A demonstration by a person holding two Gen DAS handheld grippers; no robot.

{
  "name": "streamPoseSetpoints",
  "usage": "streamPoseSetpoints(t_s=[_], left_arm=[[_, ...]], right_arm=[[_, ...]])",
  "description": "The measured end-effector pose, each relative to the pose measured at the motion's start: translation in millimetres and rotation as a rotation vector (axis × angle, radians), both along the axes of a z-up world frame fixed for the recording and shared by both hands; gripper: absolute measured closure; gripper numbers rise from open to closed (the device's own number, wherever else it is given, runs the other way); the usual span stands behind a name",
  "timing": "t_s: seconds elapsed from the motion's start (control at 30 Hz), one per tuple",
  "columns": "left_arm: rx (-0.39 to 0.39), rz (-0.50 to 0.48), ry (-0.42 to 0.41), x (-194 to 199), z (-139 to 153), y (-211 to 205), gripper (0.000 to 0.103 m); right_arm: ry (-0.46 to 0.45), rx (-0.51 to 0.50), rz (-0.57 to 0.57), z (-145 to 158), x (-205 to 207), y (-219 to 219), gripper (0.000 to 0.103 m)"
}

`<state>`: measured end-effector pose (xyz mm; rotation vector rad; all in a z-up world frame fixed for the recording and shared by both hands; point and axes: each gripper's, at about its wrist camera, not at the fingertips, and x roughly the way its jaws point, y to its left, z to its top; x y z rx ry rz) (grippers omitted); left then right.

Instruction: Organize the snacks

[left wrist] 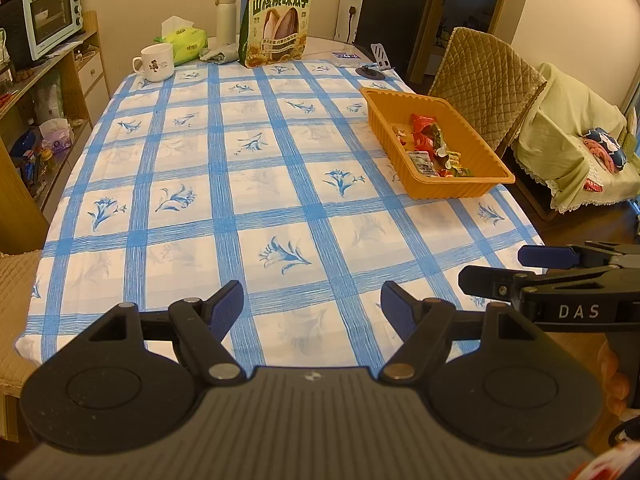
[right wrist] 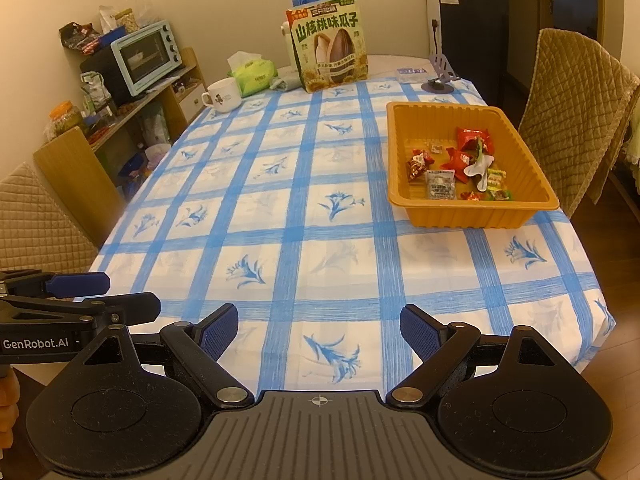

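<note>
Both grippers standing wide open and empty above the near edge of the blue-checked tabletop [right wrist: 320, 216]; snacks lying in the tray.

I am holding my left gripper [left wrist: 312, 308] and right gripper [right wrist: 319, 332] clear of everything. Small crinkly foil snack packets [right wrist: 460, 168] are sitting in the orange ribbed plastic tray [right wrist: 472, 216] to my right; the tall green sunflower-seed pouch [right wrist: 330, 44] is standing at the far end. I judge the packets light, soft and slippery, best pinched at a sealed edge.

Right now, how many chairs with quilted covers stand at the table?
2: one quilted chair at the table's right side beside the orange tray, another at the left side. Others may be out of view.
</note>
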<state>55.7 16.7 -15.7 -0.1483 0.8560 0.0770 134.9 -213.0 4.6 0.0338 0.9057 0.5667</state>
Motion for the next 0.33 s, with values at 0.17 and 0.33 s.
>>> streamPoseSetpoints(t_s=[0.17,0.33], left_arm=[[-0.001,0.001,-0.001,1.6,-0.5,0.0,0.029],[-0.003,0.003,0.002,4.9,-1.3,0.0,0.029]], right_arm=[[0.004,-0.001,0.001,-1.9,1.6,0.3,0.015],[0.012,-0.004,0.006,-5.3,11.8,-1.8,0.015]])
